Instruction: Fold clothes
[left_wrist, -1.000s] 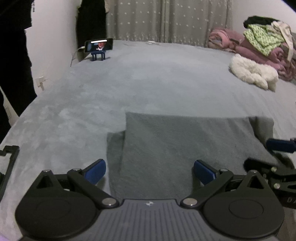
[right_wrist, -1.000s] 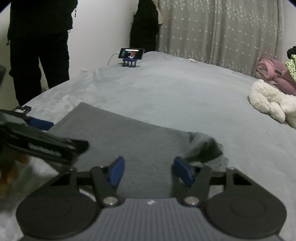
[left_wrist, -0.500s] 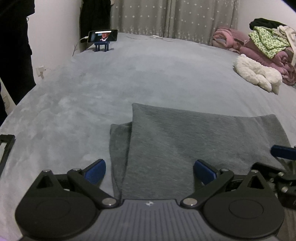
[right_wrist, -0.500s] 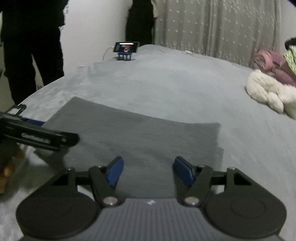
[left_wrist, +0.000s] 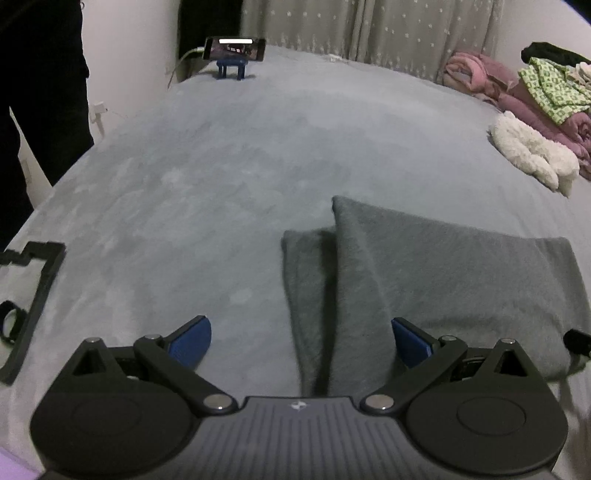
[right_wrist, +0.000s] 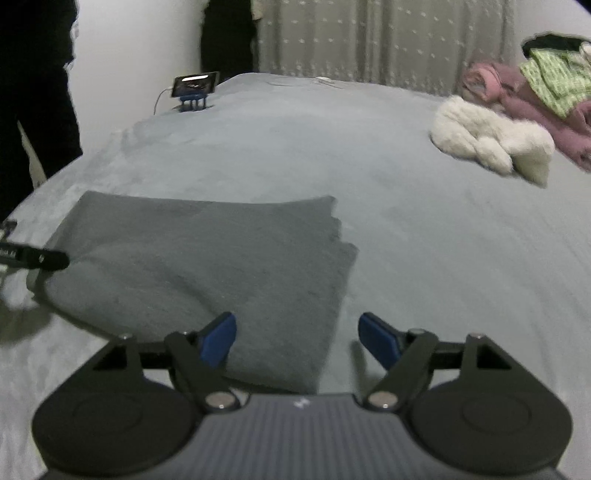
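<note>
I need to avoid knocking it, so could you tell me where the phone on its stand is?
The phone stands at the bed's far left corner in both views, before the curtain, far from the grey garment.

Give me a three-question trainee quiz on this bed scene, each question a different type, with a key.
1. True or false: the left gripper is shut on the grey garment.
2. Which lies nearest the pink bedding? A phone on stand; B white fluffy item; C grey garment.
3. Fill in: the right gripper has its jaws ____.

Key: 1 false, its jaws are open, astride the garment's left edge; 2 B; 3 open.
</note>
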